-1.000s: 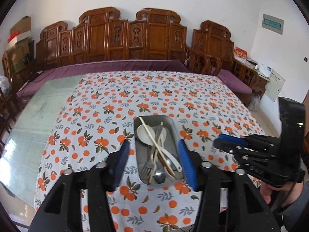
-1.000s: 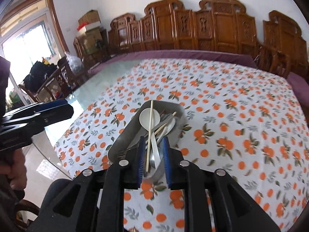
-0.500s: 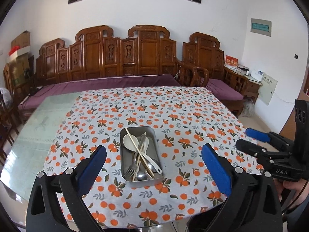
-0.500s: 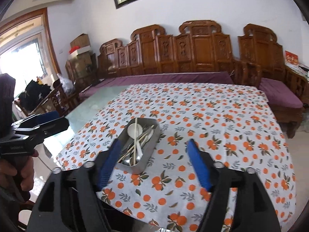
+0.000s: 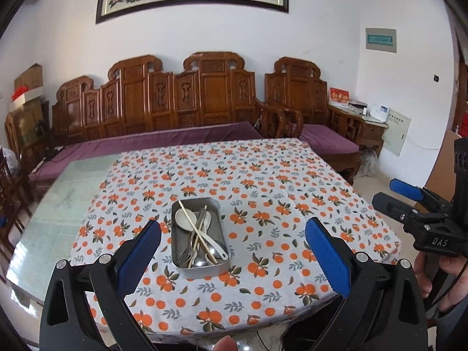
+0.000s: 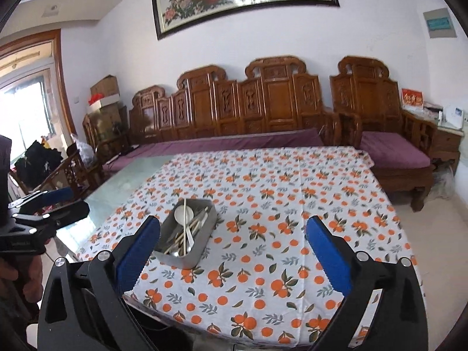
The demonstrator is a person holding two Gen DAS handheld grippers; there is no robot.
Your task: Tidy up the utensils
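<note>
The left gripper gapes wide and empty, the right gripper is opening, empty, both short of the utensil-filled metal tray.

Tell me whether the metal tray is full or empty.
Loaded, not empty: the metal tray holds a white spoon, a fork and chopsticks.

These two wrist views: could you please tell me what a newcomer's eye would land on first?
The orange-print tablecloth first, covering most of the table. Near its front edge sits a metal tray heaped with spoons, a fork and chopsticks. Blue-padded fingers frame each view at the bottom; the left gripper is open and empty, while the right gripper is opening with nothing between its fingers.
</note>
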